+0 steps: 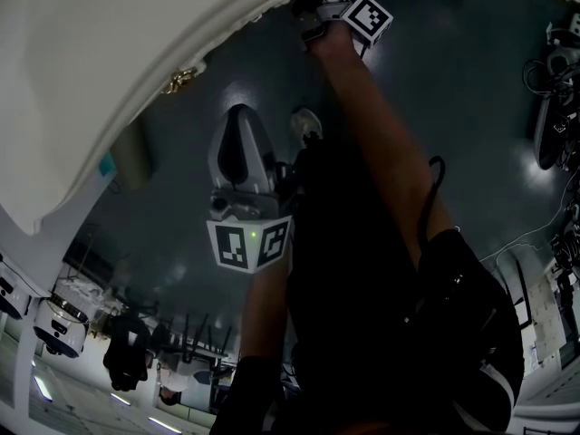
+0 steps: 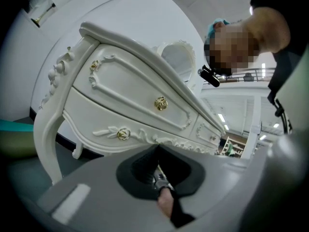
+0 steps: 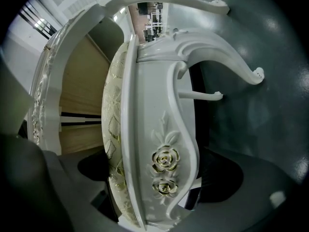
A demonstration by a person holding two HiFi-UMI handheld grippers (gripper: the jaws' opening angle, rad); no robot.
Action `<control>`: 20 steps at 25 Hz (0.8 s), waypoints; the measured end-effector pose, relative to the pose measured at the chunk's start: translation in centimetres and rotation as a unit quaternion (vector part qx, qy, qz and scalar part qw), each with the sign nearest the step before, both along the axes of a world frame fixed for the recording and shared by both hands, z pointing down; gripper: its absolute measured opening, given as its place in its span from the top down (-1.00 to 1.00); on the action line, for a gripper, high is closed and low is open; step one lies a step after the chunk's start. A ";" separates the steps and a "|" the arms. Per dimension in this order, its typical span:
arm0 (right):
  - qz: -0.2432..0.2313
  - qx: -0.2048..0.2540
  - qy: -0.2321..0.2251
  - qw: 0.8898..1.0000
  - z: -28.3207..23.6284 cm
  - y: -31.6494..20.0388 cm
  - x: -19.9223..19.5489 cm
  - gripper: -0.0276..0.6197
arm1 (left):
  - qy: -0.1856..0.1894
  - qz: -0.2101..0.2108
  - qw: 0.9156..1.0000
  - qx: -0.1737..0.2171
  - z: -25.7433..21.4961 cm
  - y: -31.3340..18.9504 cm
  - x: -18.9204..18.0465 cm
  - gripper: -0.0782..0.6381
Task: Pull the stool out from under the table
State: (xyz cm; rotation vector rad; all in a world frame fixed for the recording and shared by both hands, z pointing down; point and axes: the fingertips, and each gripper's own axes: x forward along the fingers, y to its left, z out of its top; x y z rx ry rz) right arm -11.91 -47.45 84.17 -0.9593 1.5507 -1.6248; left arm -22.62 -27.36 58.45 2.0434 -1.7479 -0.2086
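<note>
The white carved stool, with gold roses on its skirt and a cream cushion, fills the right gripper view. Its seat edge stands between the jaws of my right gripper, and the dark fingers lie against both sides of it. Seen from the head, the right gripper reaches under the rim of the white table, which hides the stool. My left gripper hovers over the floor apart from the table, tips together and empty. Its own view faces the table's drawer front.
The stool's curved legs stand on the dark floor. A table leg curves down at the left. Cables and equipment lie at the right, white machines at the lower left.
</note>
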 end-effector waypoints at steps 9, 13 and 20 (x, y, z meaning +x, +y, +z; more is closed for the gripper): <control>-0.001 0.000 -0.002 1.000 -0.1 3.4 0.6 -0.76 | 0.011 0.009 1.000 -0.005 -1.7 1.5 0.8 0.75; -0.004 0.002 0.002 1.000 0.0 4.8 1.4 -0.76 | 0.008 0.008 1.000 -0.011 -2.2 2.6 0.9 0.75; -0.016 0.005 -0.004 1.000 -0.2 8.3 2.9 -0.76 | 0.014 -0.002 1.000 -0.025 -2.4 5.3 1.8 0.75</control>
